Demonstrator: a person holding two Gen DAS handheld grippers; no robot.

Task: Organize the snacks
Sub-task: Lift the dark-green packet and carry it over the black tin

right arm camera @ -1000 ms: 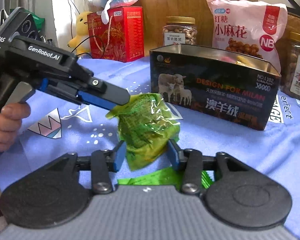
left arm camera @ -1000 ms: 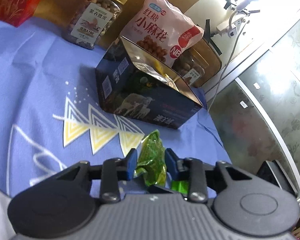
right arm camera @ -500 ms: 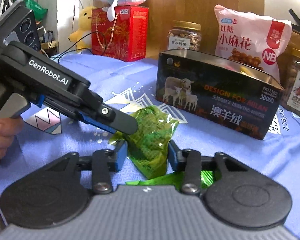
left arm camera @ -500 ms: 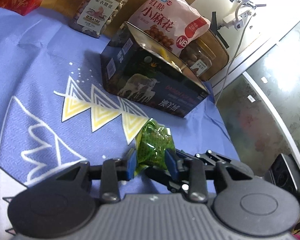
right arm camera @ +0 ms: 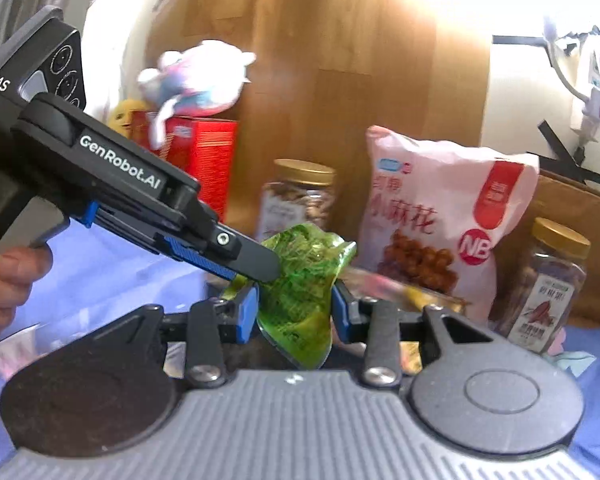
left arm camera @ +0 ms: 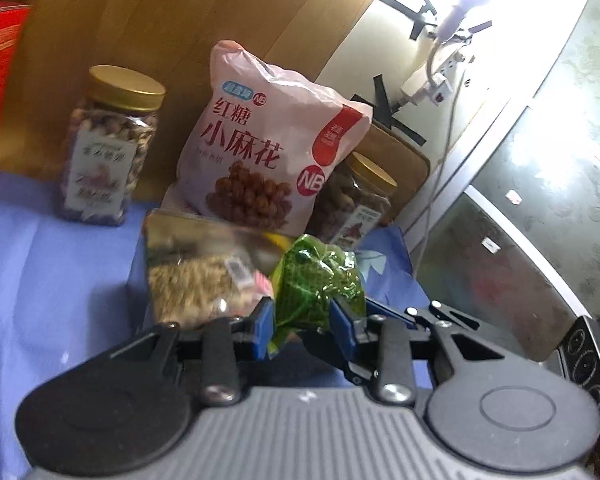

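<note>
A green snack packet [left arm camera: 318, 280] is held between the fingers of both grippers. My left gripper [left arm camera: 302, 326] is shut on its side; in the right wrist view the left gripper [right arm camera: 256, 270] comes in from the left. My right gripper [right arm camera: 294, 316] is shut on the packet's [right arm camera: 300, 280] lower part. The packet hangs in the air just in front of the open dark box [left arm camera: 180, 240], whose inside shows an oat-coloured snack pack [left arm camera: 192, 284]. The box's front wall is hidden behind the grippers.
Behind the box stand a pink snack bag [left arm camera: 260, 152], a nut jar with gold lid [left arm camera: 108, 148] at left and another jar [left arm camera: 356, 208] at right. A red gift box [right arm camera: 204, 160] and plush toys [right arm camera: 196, 80] stand at the far left. Blue cloth [left arm camera: 40, 260] covers the table.
Both grippers have lifted the green packet off the cloth and carried it forward to the open box; the box and bag behind it now look much closer.
</note>
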